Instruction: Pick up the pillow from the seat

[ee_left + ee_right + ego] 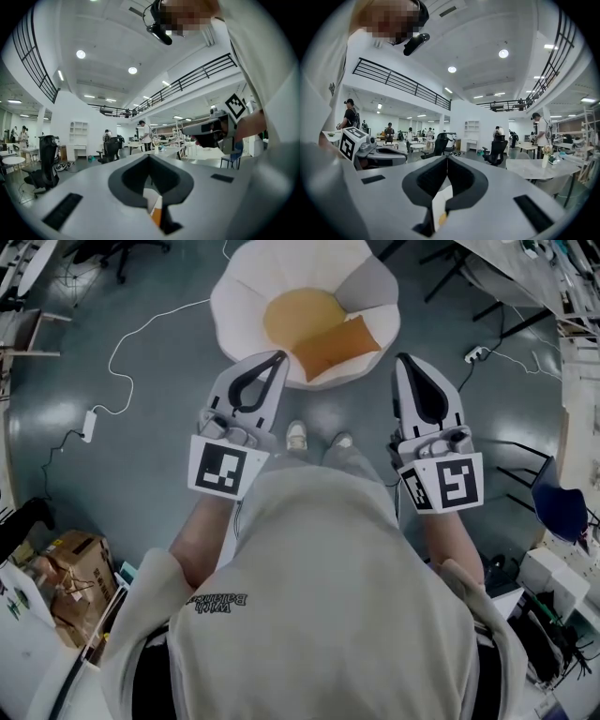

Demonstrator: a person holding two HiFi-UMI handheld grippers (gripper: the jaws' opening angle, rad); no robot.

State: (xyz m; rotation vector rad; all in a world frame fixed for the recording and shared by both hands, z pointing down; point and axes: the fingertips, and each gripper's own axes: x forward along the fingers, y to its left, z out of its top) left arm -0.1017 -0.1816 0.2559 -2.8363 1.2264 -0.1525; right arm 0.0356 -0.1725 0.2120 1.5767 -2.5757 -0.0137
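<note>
Both pairs of tongs are closed, tips meeting, with nothing clamped between them. The left tongs [280, 355] point at the near rim of the round white seat [234, 298]. The right tongs [402, 359] point just past the seat's right side. The orange pillow [336, 345] lies on the seat, towards its near right part and partly over its yellow centre, untouched by either.
</note>
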